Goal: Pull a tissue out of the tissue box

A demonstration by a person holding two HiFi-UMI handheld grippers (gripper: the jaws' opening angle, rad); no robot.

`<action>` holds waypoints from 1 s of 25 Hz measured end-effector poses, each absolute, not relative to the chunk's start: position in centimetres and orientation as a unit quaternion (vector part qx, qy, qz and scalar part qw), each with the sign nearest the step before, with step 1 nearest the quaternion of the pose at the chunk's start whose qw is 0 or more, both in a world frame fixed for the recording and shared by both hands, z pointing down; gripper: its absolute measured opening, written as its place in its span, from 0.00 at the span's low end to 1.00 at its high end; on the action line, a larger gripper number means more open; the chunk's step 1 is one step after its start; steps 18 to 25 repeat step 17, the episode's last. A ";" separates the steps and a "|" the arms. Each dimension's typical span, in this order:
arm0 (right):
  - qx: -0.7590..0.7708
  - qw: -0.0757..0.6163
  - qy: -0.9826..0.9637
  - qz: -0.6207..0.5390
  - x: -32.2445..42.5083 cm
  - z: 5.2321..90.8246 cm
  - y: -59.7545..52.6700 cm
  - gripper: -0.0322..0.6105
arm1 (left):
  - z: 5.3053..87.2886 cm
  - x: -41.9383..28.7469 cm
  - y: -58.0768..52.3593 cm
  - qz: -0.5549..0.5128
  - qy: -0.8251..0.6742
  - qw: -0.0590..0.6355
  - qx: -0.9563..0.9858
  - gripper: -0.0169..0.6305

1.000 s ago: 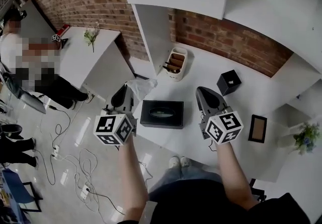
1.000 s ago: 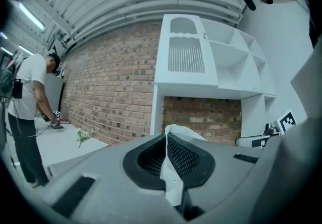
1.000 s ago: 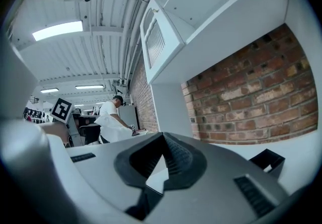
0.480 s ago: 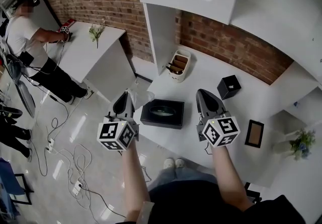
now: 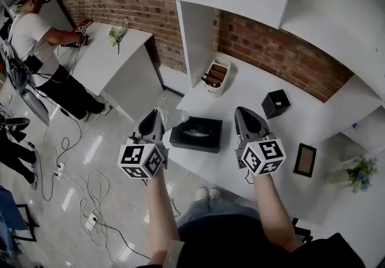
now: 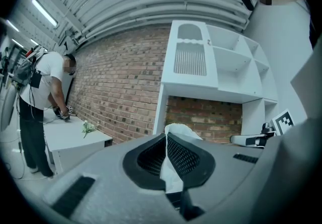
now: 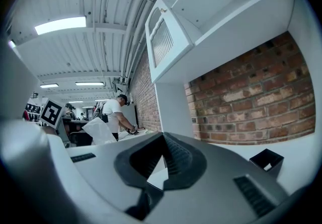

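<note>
At the front left corner of the white table [image 5: 240,95], the left gripper [image 5: 157,116] is held level with its jaws closed tight on a white tissue [image 5: 175,117], which is bunched past the jaw tips just off the table's left edge. The black tissue box [image 5: 195,134] lies just to the right, near the front edge. Right of the box, the right gripper [image 5: 242,116] is held level over the table, jaws pressed together on nothing.

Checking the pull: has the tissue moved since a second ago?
Yes: the tissue, clamped in the left gripper, dropped from beyond the tissue box to beside it.
</note>
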State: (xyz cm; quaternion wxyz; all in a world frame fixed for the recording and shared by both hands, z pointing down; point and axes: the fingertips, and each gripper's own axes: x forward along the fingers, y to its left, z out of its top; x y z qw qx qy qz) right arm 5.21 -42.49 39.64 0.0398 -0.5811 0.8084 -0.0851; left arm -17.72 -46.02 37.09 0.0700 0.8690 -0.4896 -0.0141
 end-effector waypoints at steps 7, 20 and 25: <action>-0.578 0.037 0.810 -0.089 5.0 39.8 -42.8 0.05 | 37.3 -17.7 -46.2 -0.010 -0.486 0.075 0.871 0.04; -0.580 0.035 0.808 -0.094 5.1 39.9 -43.0 0.05 | 37.6 -17.4 -46.4 -0.006 -0.480 0.079 0.874 0.04; -0.580 0.035 0.808 -0.094 5.1 39.9 -43.0 0.05 | 37.6 -17.4 -46.4 -0.006 -0.480 0.079 0.874 0.04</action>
